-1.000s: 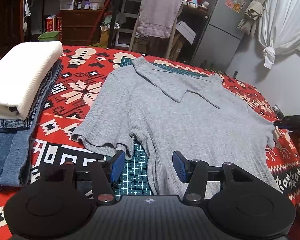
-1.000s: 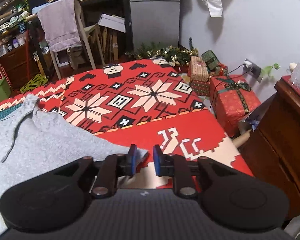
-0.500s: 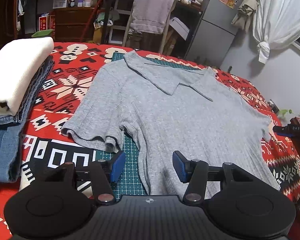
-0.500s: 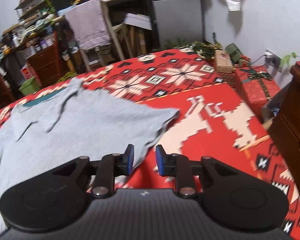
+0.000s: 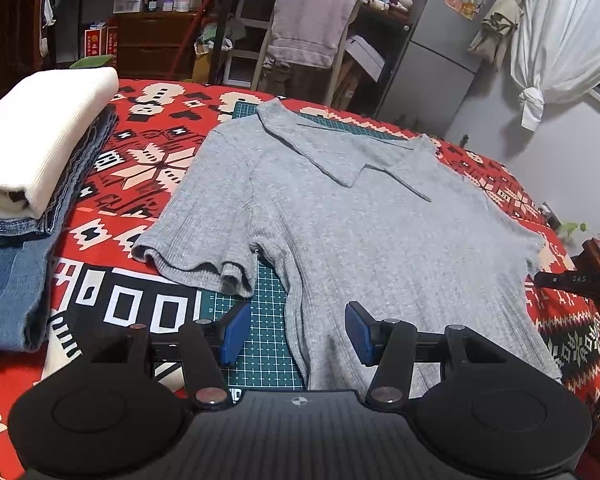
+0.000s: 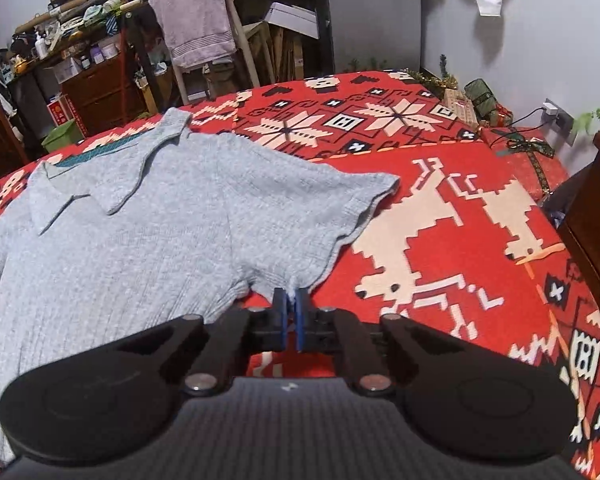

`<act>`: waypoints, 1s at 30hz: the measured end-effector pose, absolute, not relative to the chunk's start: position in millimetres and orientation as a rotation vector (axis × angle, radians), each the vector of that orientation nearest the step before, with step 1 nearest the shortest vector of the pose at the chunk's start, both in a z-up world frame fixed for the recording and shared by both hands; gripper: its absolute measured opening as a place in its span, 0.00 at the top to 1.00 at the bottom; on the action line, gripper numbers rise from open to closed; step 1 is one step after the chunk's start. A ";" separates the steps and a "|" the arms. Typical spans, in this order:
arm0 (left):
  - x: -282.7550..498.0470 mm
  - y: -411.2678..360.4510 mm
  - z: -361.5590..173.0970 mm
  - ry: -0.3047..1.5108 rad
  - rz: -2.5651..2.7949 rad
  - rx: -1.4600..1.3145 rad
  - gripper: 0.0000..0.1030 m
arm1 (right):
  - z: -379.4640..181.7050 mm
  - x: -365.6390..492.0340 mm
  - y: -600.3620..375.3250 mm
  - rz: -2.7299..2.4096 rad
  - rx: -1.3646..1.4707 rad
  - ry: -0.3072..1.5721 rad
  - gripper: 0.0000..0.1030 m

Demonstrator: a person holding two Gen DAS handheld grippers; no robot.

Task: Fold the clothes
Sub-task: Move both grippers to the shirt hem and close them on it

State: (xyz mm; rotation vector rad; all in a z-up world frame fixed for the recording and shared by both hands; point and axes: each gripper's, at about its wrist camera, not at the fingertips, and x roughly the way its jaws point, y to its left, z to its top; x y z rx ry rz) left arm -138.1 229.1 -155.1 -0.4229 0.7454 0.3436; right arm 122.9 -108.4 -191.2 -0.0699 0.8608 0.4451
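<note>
A grey ribbed polo shirt (image 5: 360,232) lies spread flat, collar away from me, on a red patterned blanket (image 5: 148,168), with a green cutting mat (image 5: 266,320) under it. My left gripper (image 5: 296,338) is open and hangs just above the shirt's near left side edge, one blue pad over the mat and the other over the cloth. In the right wrist view the same shirt (image 6: 140,240) fills the left half. My right gripper (image 6: 291,312) is shut on the cloth at the underarm of the right sleeve (image 6: 340,204).
A folded white garment (image 5: 40,140) sits on folded jeans (image 5: 12,280) at the left of the blanket. A wooden cabinet (image 6: 596,220) stands close on the right. Behind the bed are a chair with a towel (image 5: 312,28) and a fridge (image 5: 440,40).
My right gripper has swung from the bare blanket onto the shirt's right sleeve underarm and closed on it. The left gripper stays open, almost unmoved.
</note>
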 end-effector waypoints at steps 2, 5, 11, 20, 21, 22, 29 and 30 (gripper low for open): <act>-138.8 229.3 -155.2 0.744 0.343 -0.423 0.51 | -190.3 125.7 -114.0 0.430 -0.075 0.860 0.96; -139.2 230.1 -155.7 0.745 0.342 -0.426 0.51 | -190.0 128.4 -120.7 0.441 -0.074 0.870 0.96; -141.3 232.6 -158.4 0.757 0.336 -0.449 0.51 | -182.7 115.4 -127.6 0.458 -0.086 0.865 0.94; -152.1 233.9 -159.3 0.830 0.254 -0.494 0.51 | -174.4 69.2 -129.5 0.547 -0.076 0.891 0.88; -153.5 232.3 -160.0 0.844 0.246 -0.494 0.51 | -173.7 64.3 -128.9 0.557 -0.071 0.895 0.88; -155.1 230.5 -160.5 0.857 0.237 -0.495 0.53 | -173.0 59.5 -128.2 0.566 -0.065 0.900 0.88; -165.8 221.2 -164.6 0.916 0.198 -0.528 0.70 | -163.1 31.7 -125.6 0.617 -0.078 0.893 0.85; -167.0 220.6 -165.6 0.922 0.193 -0.536 0.71 | -161.5 29.0 -126.7 0.624 -0.075 0.893 0.84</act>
